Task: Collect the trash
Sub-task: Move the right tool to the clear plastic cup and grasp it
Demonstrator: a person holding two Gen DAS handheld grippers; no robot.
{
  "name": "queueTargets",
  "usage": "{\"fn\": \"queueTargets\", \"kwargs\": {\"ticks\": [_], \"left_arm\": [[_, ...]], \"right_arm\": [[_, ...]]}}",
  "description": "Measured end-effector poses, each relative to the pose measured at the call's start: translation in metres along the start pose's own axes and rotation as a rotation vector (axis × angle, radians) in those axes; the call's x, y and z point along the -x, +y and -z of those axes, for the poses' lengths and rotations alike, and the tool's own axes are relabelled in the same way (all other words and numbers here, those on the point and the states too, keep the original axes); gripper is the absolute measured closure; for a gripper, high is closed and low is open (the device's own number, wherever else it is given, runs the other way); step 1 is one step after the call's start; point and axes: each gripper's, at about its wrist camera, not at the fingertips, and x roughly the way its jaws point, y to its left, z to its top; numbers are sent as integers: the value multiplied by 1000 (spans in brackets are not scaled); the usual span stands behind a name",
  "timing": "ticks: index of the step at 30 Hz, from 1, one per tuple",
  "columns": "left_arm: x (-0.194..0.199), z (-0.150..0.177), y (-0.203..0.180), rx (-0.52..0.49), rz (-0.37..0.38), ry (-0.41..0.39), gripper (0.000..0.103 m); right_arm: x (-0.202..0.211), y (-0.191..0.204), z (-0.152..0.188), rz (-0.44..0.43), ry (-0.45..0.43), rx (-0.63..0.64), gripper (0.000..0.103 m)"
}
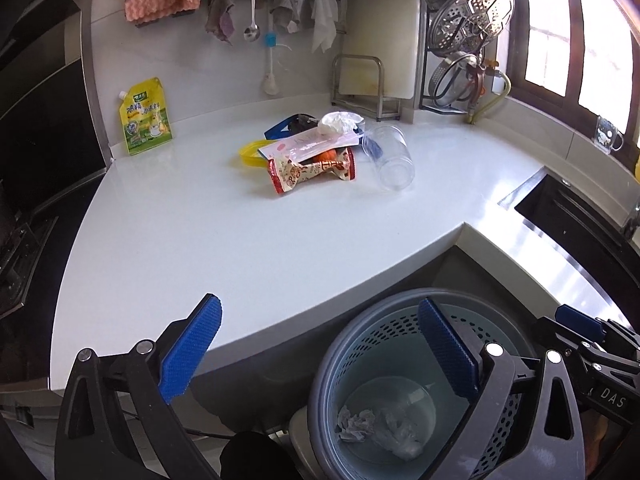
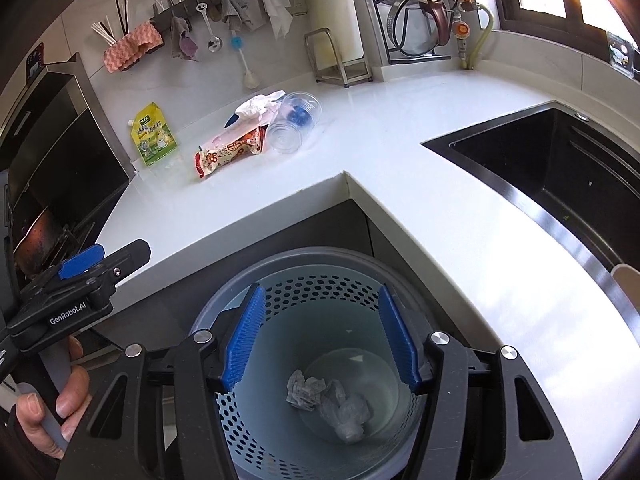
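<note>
1. Left gripper point(image 1: 320, 346): jaws spread wide, nothing between the blue pads. It hangs over the counter edge, one finger above the white countertop point(image 1: 208, 232), the other above the bin.
2. Right gripper point(image 2: 322, 336): jaws wide apart, empty, directly above the mouth of the trash bin point(image 2: 320, 268). In the left wrist view its tip shows at 4 o'clock point(image 1: 580, 320).
3. Trash bin point(image 1: 360, 328): grey rim, pale perforated wall, standing on the floor in the inside corner of the L-shaped counter. At its bottom lie a crumpled paper wad point(image 2: 304, 390) and a crumpled clear plastic piece point(image 2: 348, 412), touching each other.
4. Trash remaining on the counter, at 12 o'clock from the left gripper, bunched together:
   - red-and-white snack wrapper point(image 1: 312, 170), nearest the counter edge;
   - clear plastic cup point(image 1: 390, 156) on its side, mouth toward the camera, just beside the wrapper at 3 o'clock;
   - white crumpled tissue point(image 1: 338, 122) on top of the pile at the far side;
   - pink-white flat packet point(image 1: 312, 142) lying over the wrapper;
   - yellow ring point(image 1: 250, 154) at the pile's 9 o'clock.
5. Yellow-green spout pouch point(image 1: 144, 118): upright against the wall, well apart from the pile at 10 o'clock.
6. Black sink point(image 2: 560, 168): at 2 o'clock in the right wrist view.
</note>
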Motion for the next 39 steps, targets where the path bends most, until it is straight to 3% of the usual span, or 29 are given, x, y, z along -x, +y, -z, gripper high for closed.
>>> {"fn": "queueTargets", "kwargs": {"ticks": [9,19,28,39], "left_arm": [[-15,-41,17,12,-58,-77,6],[-52,-81,34,52,-72,-90,6],[-99,-105,45,70,-90,-42,6],[-128,-114,53,74,-91,1,6]], "right_arm": [[-28,11,-45,-8,-18,31,45],[-67,30,-105,-31,-30,73,42],[-126,41,-156,-24,38,58,37],[-187,48,-193,69,123,53,35]]}}
